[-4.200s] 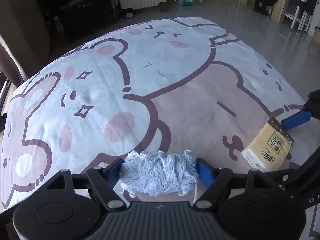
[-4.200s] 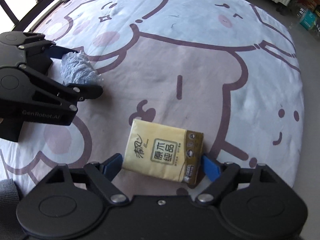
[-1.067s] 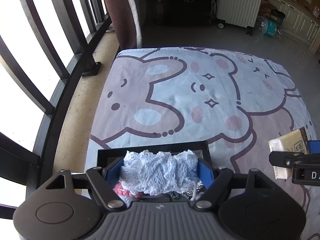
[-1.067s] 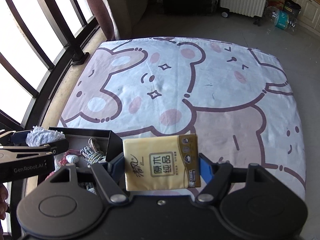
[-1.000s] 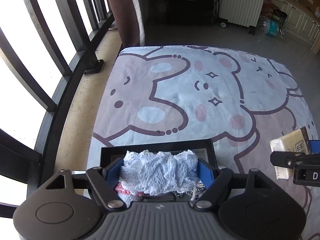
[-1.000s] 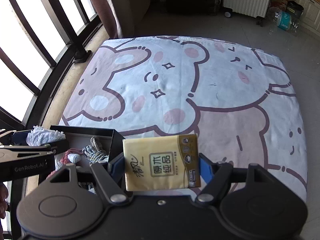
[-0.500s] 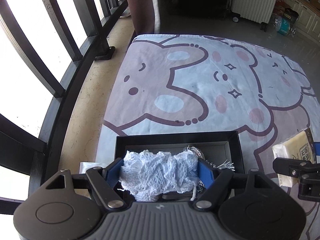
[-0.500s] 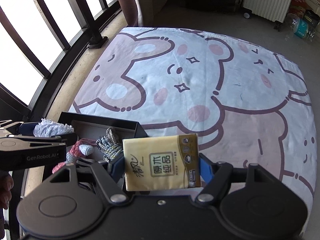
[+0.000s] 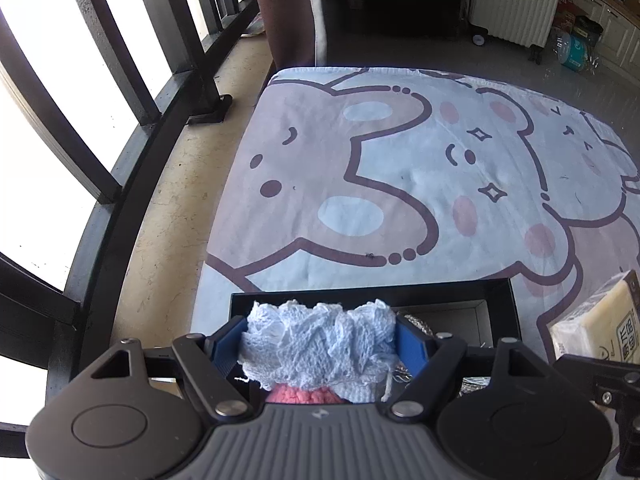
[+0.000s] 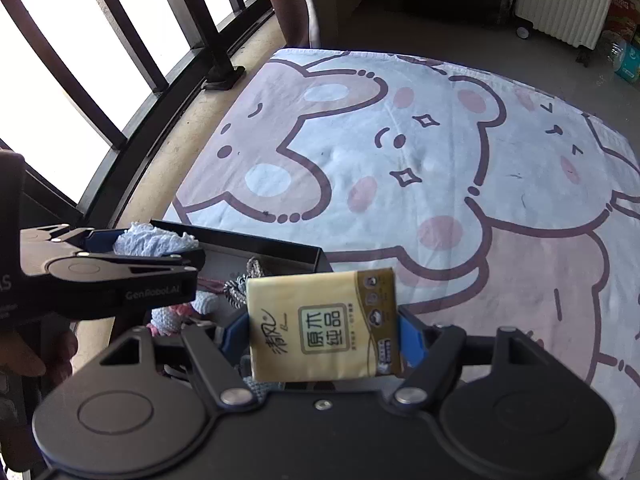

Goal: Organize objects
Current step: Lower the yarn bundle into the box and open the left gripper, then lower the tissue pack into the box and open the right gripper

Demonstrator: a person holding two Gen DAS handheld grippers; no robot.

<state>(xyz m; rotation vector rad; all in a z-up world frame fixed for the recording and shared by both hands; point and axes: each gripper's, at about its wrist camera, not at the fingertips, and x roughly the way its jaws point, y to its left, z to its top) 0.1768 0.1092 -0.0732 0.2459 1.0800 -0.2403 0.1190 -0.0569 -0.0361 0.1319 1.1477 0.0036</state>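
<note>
Already I had both loads in hand. My left gripper [image 9: 322, 350] had its jaws clamped on the blue knit [image 9: 318, 344], and my right gripper [image 10: 324, 340] had its jaws clamped on the tissue pack [image 10: 324, 326] by its short ends, so the pack's long axis ran across the jaws.

What mattered was the box [image 9: 496, 300], black and open-topped, on the mat [image 9: 400, 168] at its near corner by the window railing [image 9: 120, 184]. From the left camera the knit hung directly over the box's left half, so I judged the left hand the nearer and its drop a short one straight down. The pack sat at the box's right end, partly over it and higher.

Inside lay a pink knit [image 10: 176, 314] and a braided cord [image 10: 240, 288], crowding the middle. I reckoned the knit could land on top of those. The pack looked wide for what bare floor remained, and the two grippers stood close enough that I thought they should go in one after the other.
</note>
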